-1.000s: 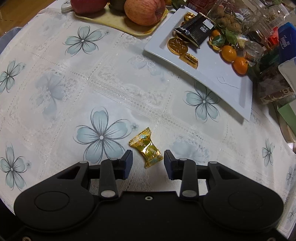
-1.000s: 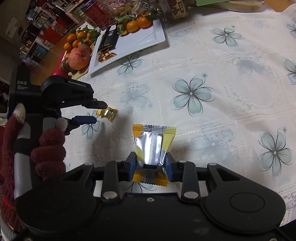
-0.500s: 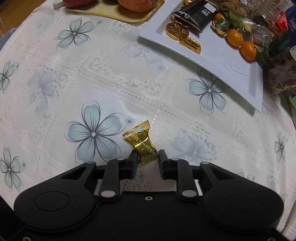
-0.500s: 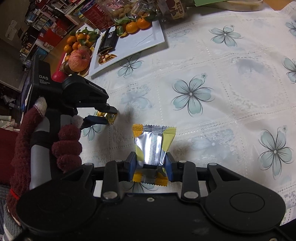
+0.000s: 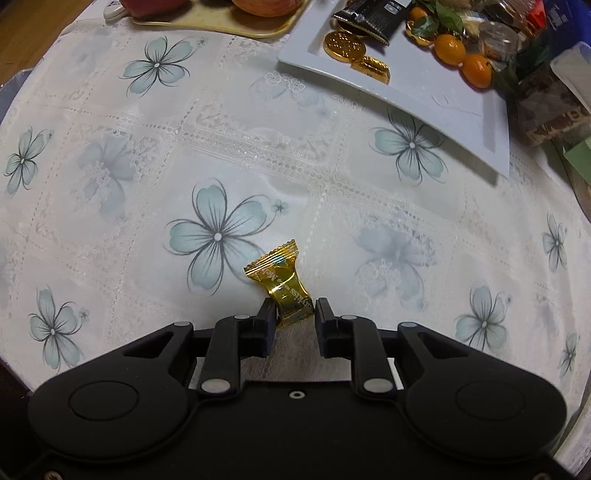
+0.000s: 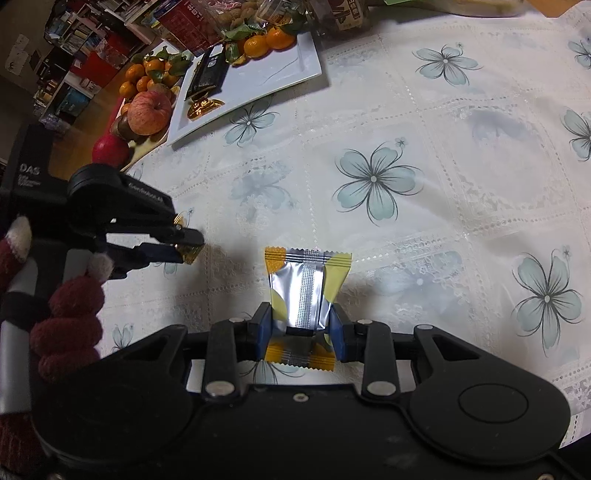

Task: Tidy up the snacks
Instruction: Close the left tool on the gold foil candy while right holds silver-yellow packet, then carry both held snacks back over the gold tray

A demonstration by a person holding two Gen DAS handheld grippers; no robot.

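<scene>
A gold-wrapped candy (image 5: 284, 284) sits between the pads of my left gripper (image 5: 295, 310), which is shut on its lower end. The right wrist view shows that left gripper (image 6: 184, 245) at the left, carried by a hand in a dark red glove, with the gold candy (image 6: 190, 253) held just above the flowered tablecloth. My right gripper (image 6: 301, 317) is shut on a silver and yellow snack packet (image 6: 308, 284), which stands upright over the cloth. A white rectangular plate (image 5: 424, 103) at the far right holds gold coins (image 5: 345, 44), a black bar (image 5: 373, 18) and tangerines (image 5: 448, 48).
A yellow tray (image 5: 221, 27) with an apple (image 6: 149, 112) and other fruit lies left of the white plate (image 6: 273, 77). Jars, boxes and packets crowd the table's far edge (image 5: 546, 103). The tablecloth (image 6: 443, 147) stretches wide between the grippers and the plate.
The left jaws closed on the gold candy, which lay loose on the cloth before, and raised it slightly. The right gripper and its packet have not moved.
</scene>
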